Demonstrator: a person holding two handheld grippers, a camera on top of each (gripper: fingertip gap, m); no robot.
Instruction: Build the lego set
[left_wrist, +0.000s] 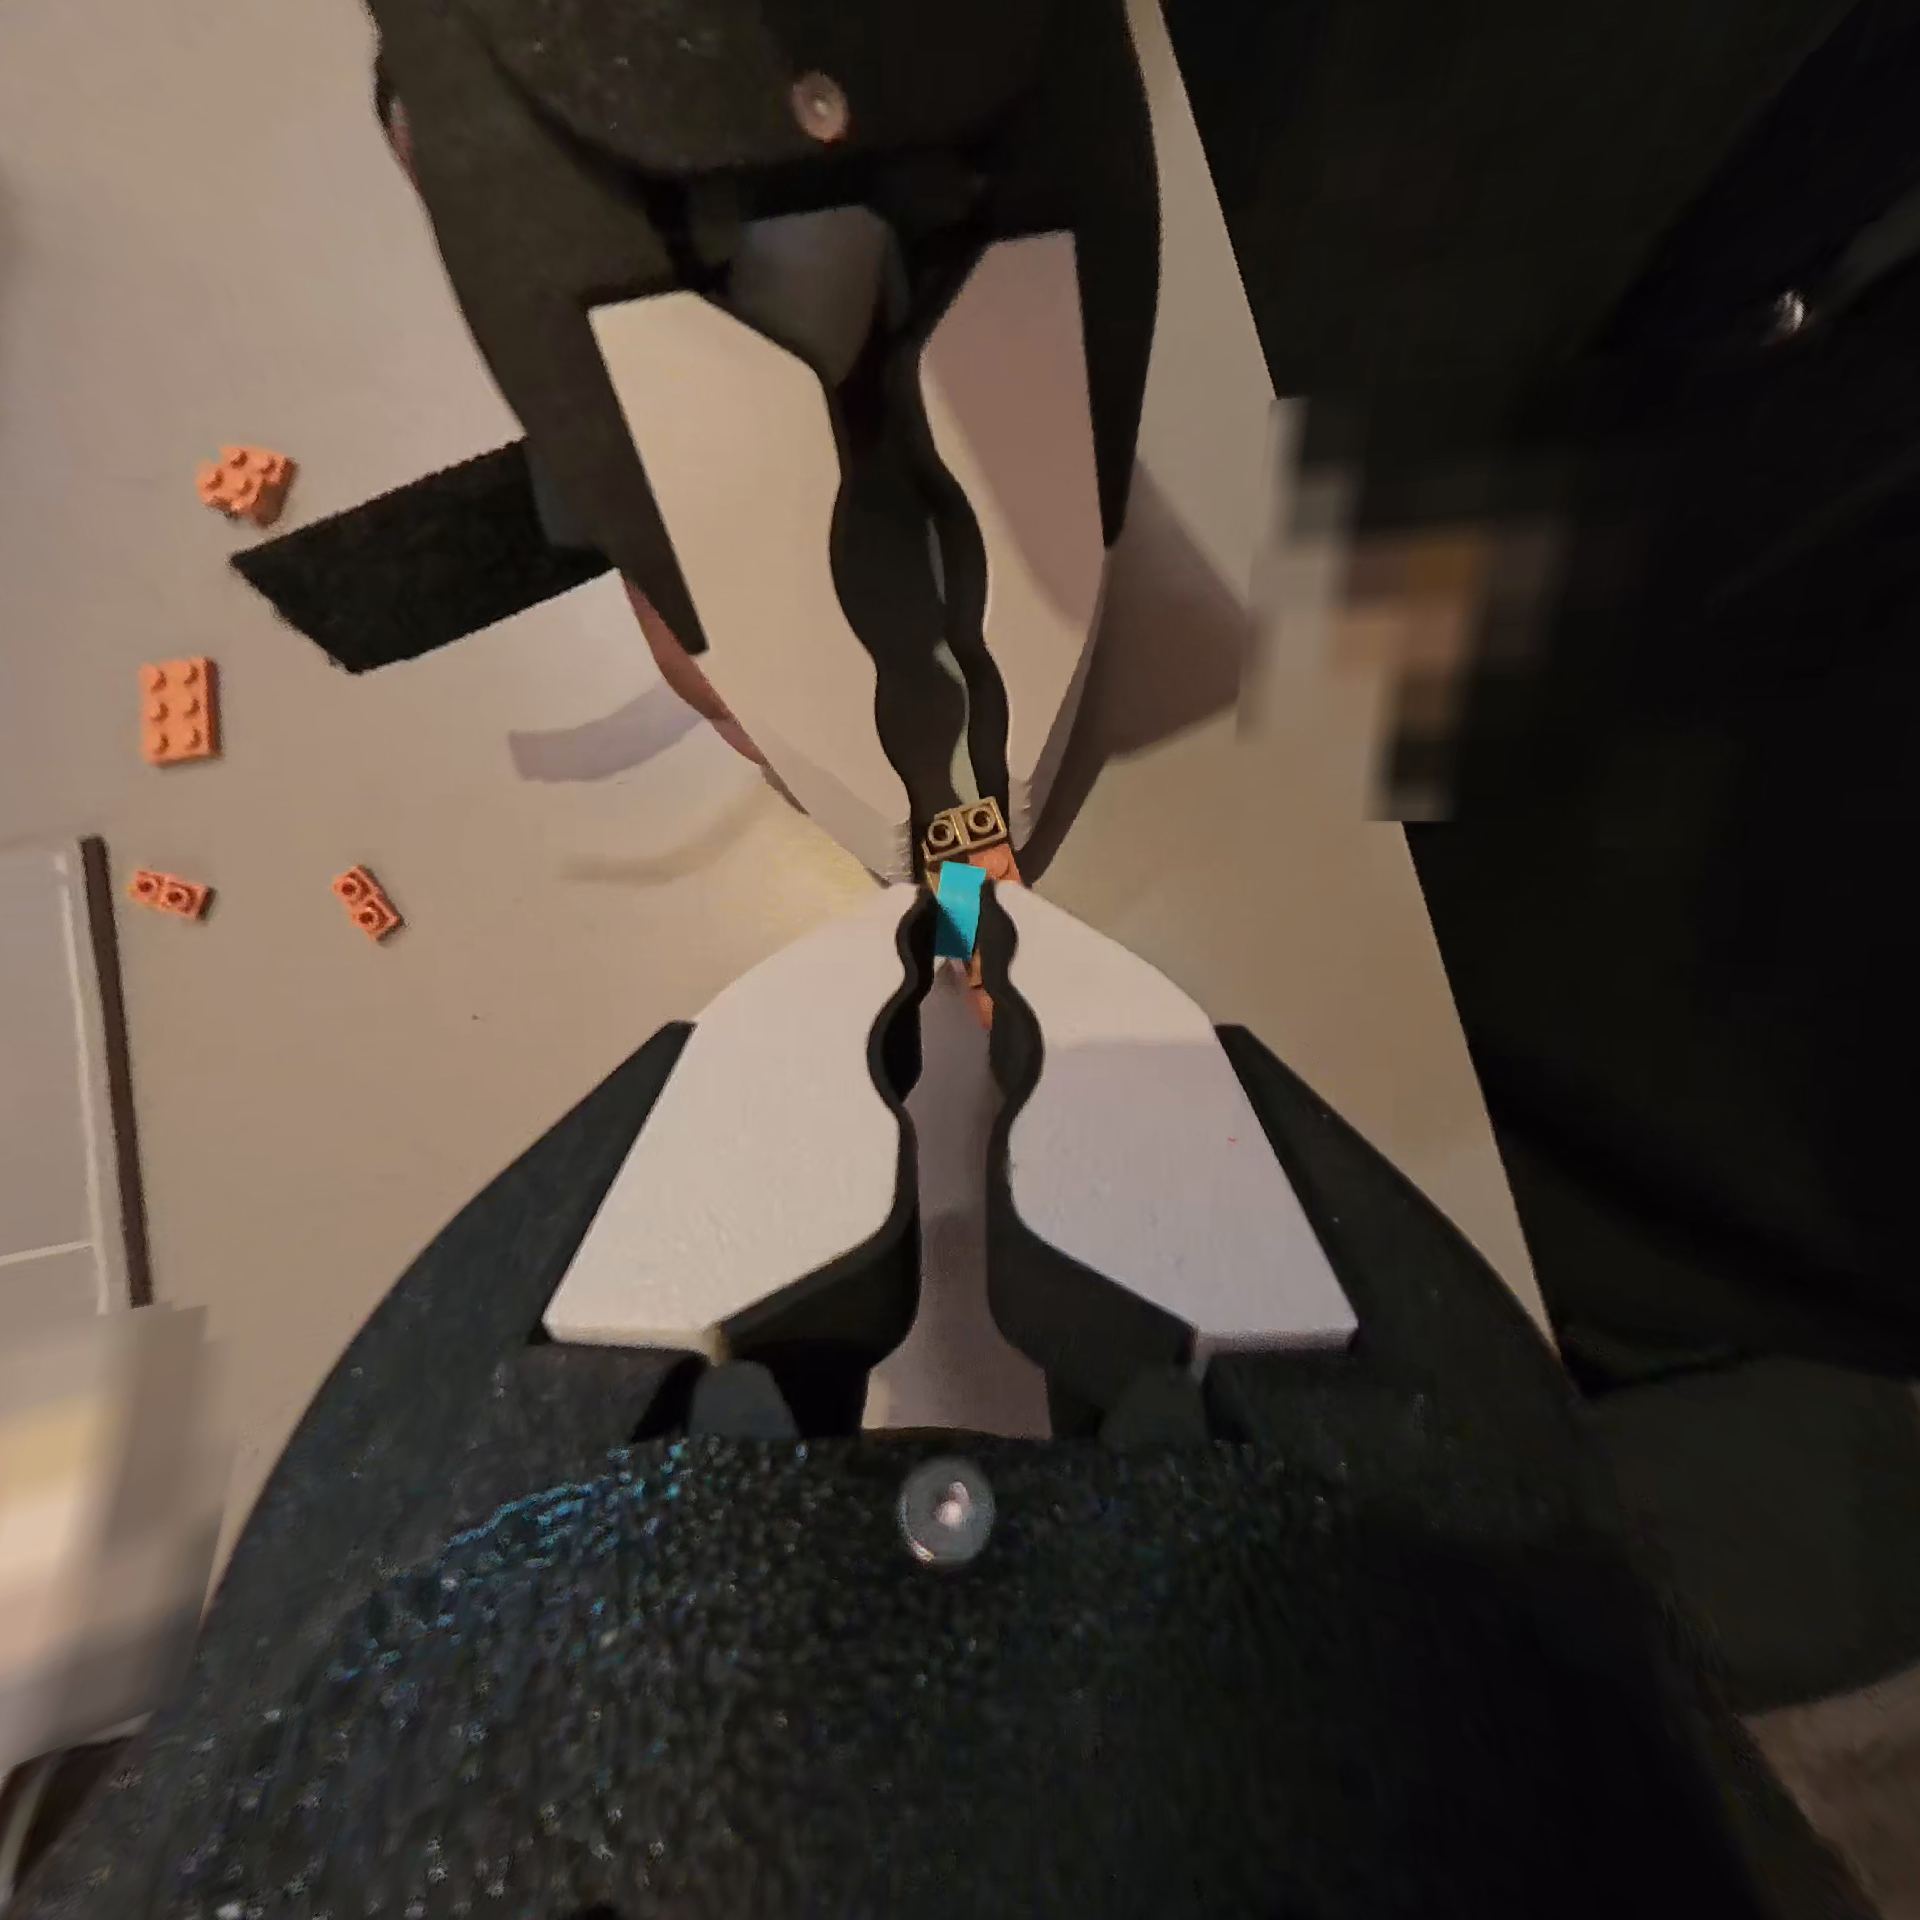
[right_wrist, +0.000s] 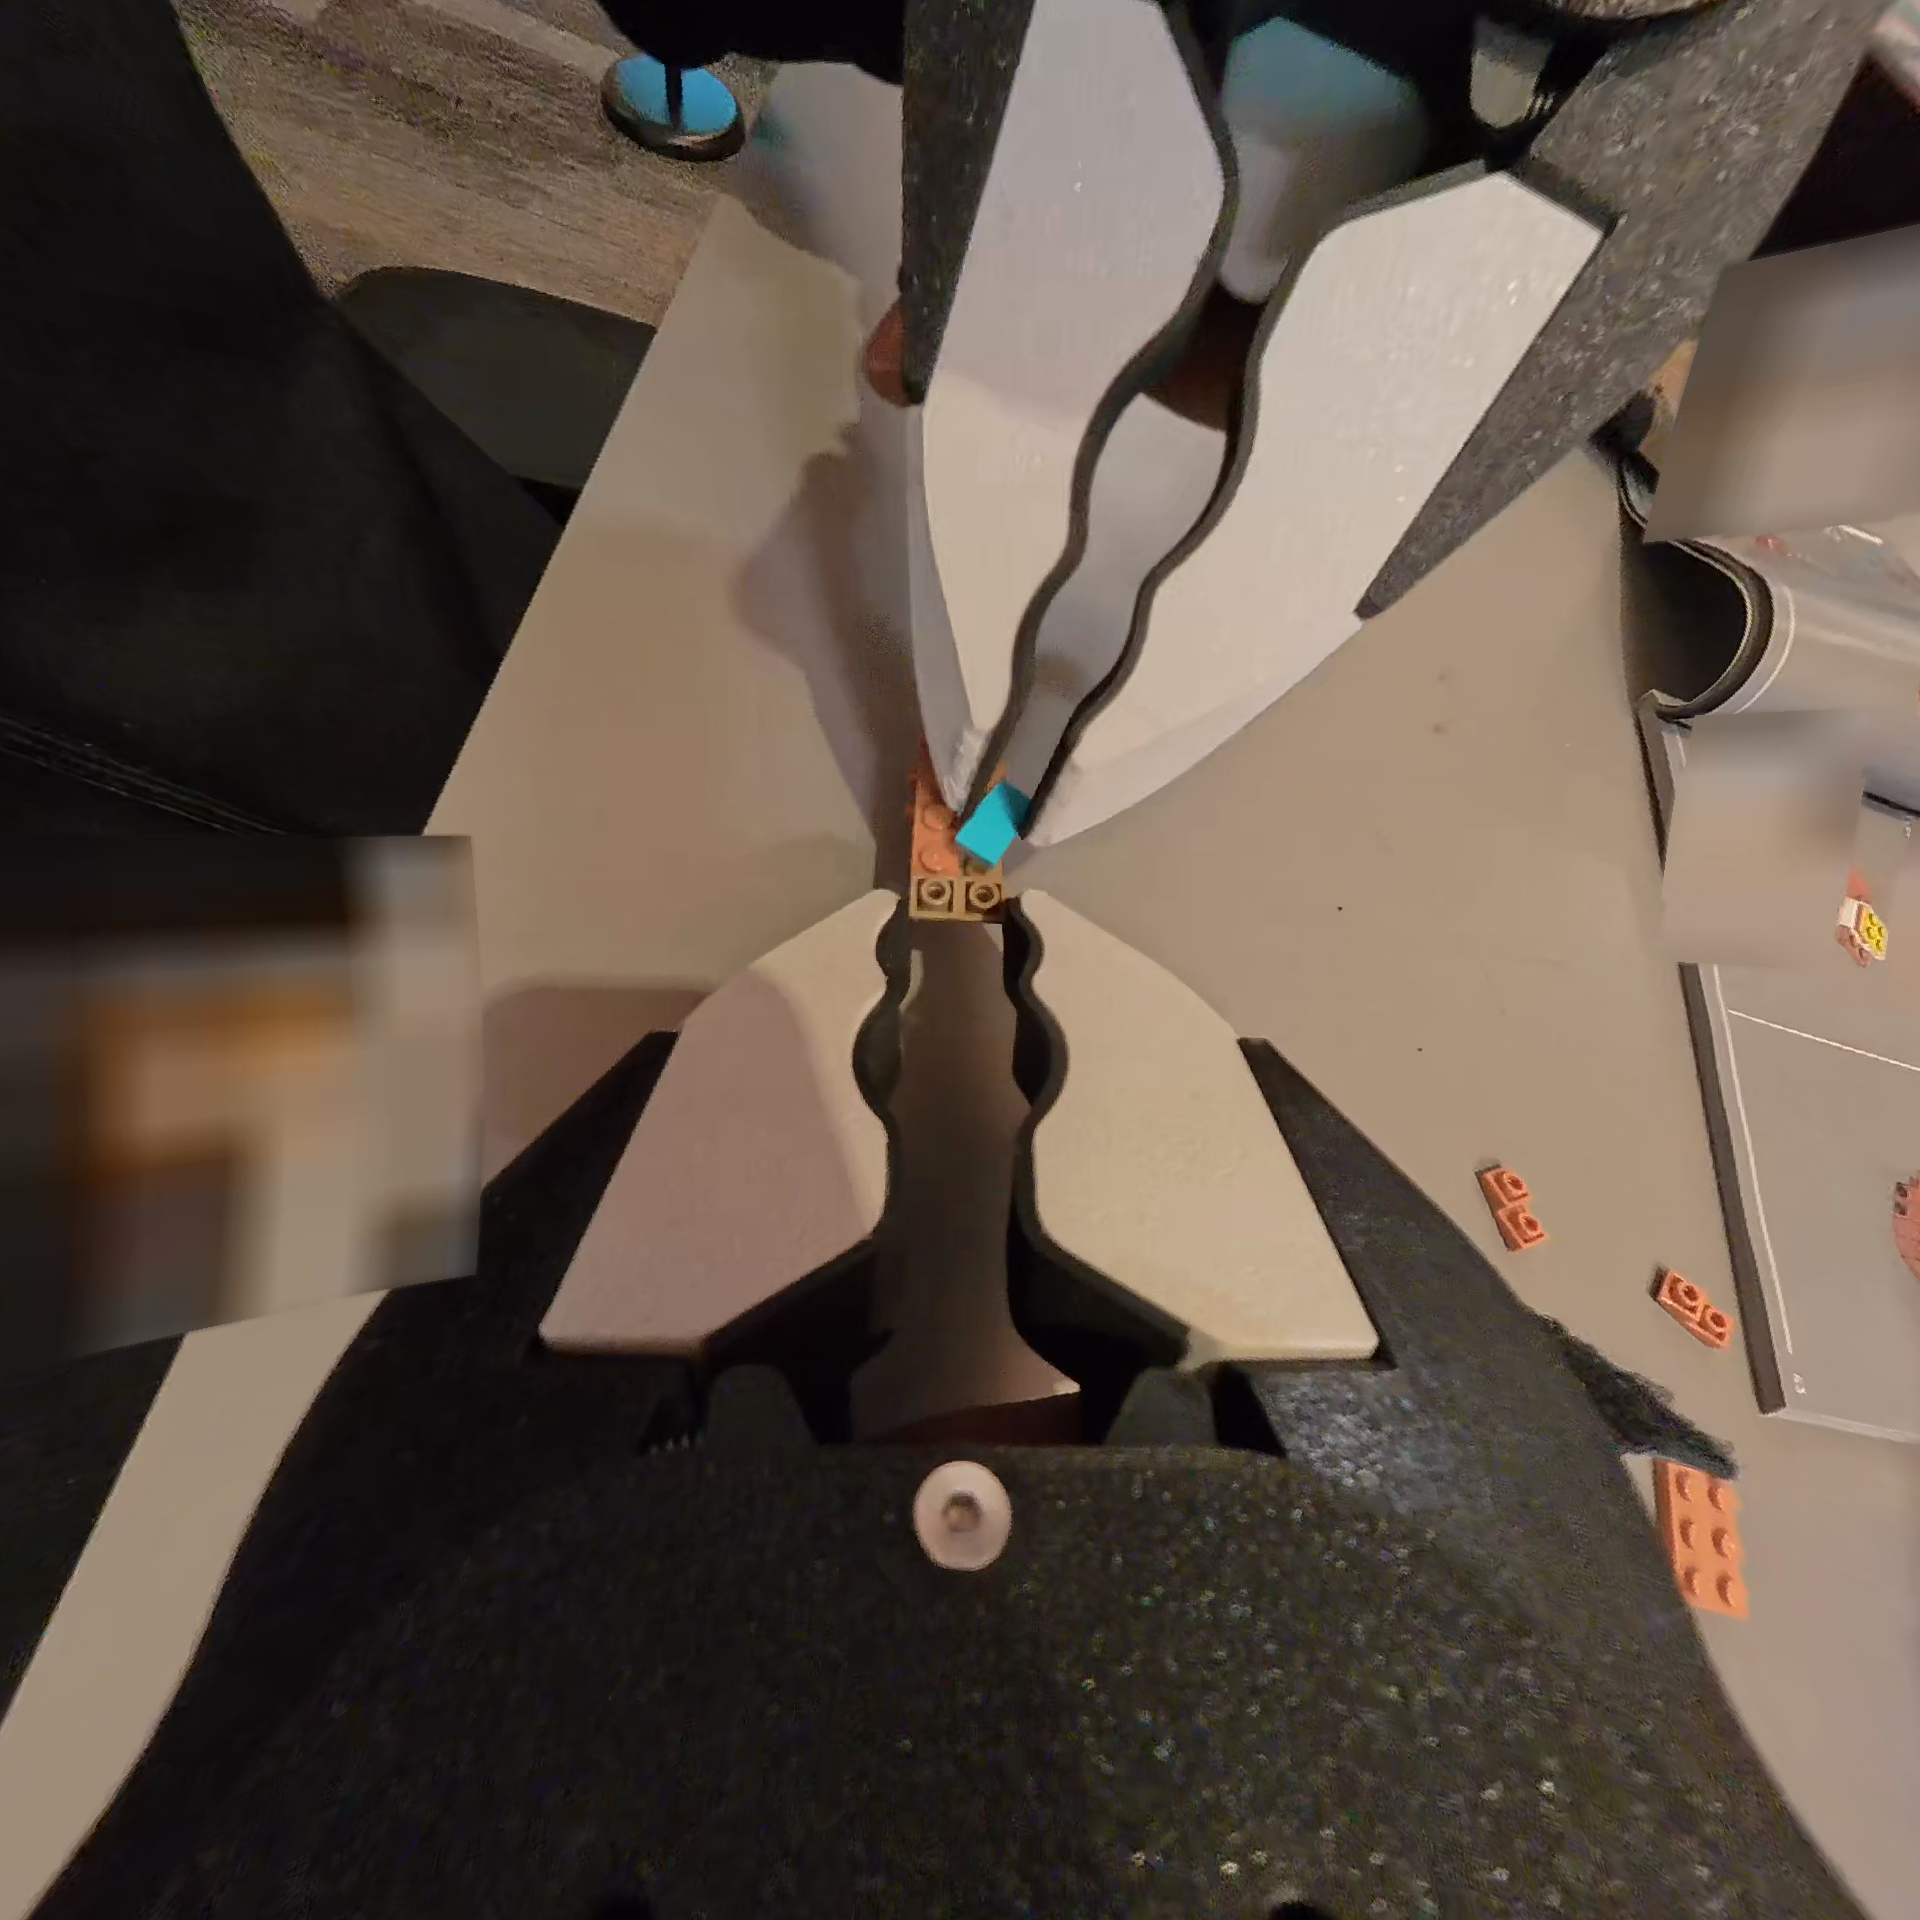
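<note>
Left hand-held gripper (left_wrist: 956, 925) pinches a teal tile (left_wrist: 957, 914); right hand-held gripper (right_wrist: 958, 914) clamps the orange plate (right_wrist: 933, 847) with its tan plate (right_wrist: 958, 894).

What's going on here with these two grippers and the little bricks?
A person is working two hand-held grippers tip to tip over a pale table. The left gripper pinches a small turquoise tile and holds it tilted over an orange plate. The right gripper grips the end of that plate, where a tan two-stud piece sits. The tile is not seated flat. Loose orange bricks lie off to the side on the table.
</note>
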